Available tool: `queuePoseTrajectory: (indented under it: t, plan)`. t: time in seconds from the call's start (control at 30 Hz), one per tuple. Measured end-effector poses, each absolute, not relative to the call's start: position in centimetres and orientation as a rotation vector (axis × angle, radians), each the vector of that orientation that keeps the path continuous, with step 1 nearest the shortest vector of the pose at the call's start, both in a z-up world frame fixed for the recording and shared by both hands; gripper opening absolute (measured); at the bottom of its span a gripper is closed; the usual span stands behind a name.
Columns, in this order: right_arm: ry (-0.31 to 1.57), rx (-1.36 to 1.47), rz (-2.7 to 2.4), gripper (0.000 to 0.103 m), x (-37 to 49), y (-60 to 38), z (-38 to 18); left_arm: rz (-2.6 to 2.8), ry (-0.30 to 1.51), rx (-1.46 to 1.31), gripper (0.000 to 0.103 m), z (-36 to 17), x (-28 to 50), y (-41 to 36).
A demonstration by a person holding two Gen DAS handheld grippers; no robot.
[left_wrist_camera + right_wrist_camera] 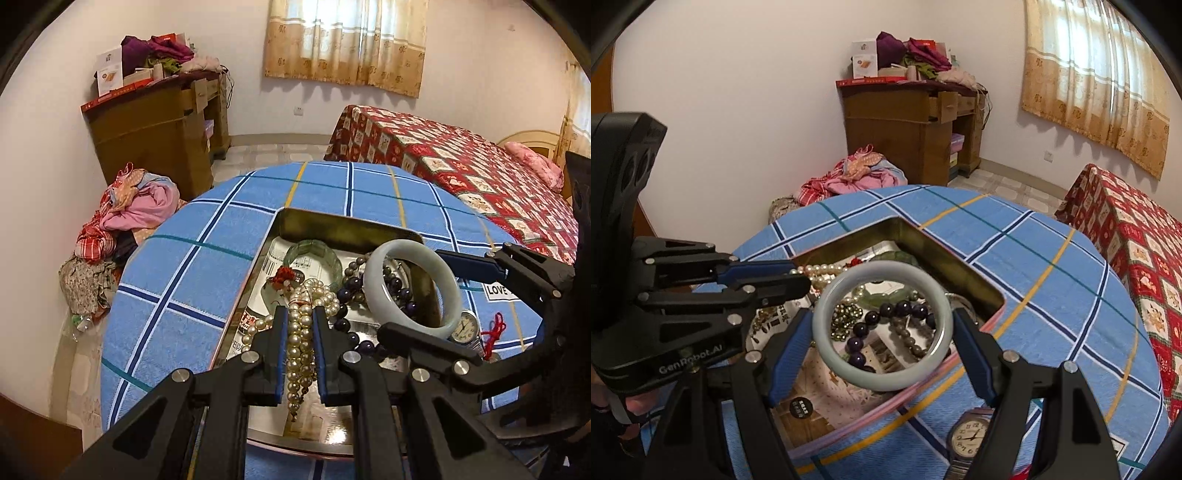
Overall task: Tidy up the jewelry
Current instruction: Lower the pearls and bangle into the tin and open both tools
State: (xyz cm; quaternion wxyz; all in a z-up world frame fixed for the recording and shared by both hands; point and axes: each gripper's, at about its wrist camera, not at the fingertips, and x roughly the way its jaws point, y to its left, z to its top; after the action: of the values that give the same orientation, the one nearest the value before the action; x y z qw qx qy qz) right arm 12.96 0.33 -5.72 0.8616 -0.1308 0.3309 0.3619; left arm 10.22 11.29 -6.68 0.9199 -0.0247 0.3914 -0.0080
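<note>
A pearl strand (300,334) is pinched between the nearly closed pads of the left gripper (300,314) above the metal tray (332,221), while, to its right, a pale jade bangle (881,325) (held upright) is clasped by the widely spread right gripper (882,334).
</note>
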Motion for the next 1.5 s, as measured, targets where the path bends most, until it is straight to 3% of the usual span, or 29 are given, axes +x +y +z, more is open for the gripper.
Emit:
queuePoseTrajectory:
  t: [0.97,1.0,1.03,1.13,1.17,1.5]
  plan:
    - [0.713,-0.349,0.751,0.079,12.7,1.8,-7.2,0.009,0.843,-0.087,0.013,-8.4,10.7,12.4]
    - [0.709,-0.347,0.755,0.079,12.6,1.7,-7.2,0.007,0.841,-0.094,0.019,-8.3,10.6,12.4]
    - [0.706,-0.343,0.758,0.079,12.5,1.6,-7.1,0.004,0.838,-0.098,0.036,-8.0,10.4,12.4]
    - [0.683,-0.319,0.752,0.081,12.1,0.7,-6.4,0.037,0.788,-0.080,0.061,-6.9,9.5,12.3]
    - [0.677,-0.312,0.749,0.082,11.9,0.4,-6.2,0.025,0.782,-0.092,0.065,-6.6,9.3,12.3]
    - [0.679,-0.215,0.558,0.086,11.4,-9.7,-5.7,-0.051,0.744,-0.086,0.068,-5.2,7.3,7.7]
